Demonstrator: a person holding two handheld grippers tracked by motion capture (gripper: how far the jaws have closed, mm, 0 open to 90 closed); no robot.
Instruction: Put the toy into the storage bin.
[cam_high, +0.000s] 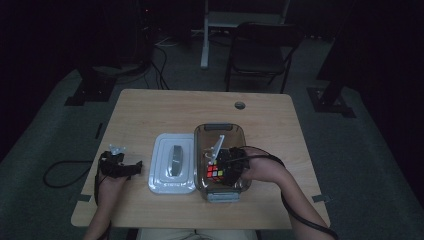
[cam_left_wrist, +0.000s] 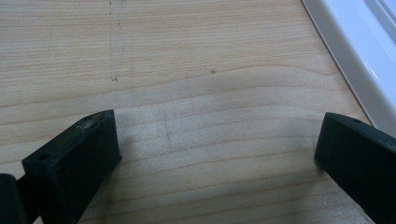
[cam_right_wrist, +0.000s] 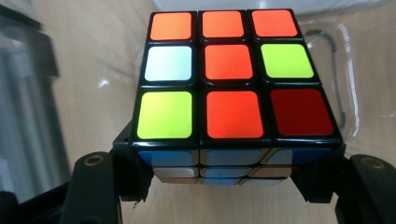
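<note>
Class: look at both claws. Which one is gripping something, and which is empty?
The right claw grips the puzzle cube inside the clear box; the left claw stands open over bare table.

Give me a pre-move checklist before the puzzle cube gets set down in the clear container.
1. Grip on the puzzle cube: ok. The right gripper has its jaws clamped on the cube's two sides.
2. Cube over the clear container: ok. In the high view it sits within the walls.
3. Container floor free under the cube: cannot tell. A white part leans inside beside it.
4. Lid out of the way: ok. It lies flat on the table, to the left of the container.
5. Left gripper clear of the work: ok. Jaws open above bare wood, nothing between them.
</note>
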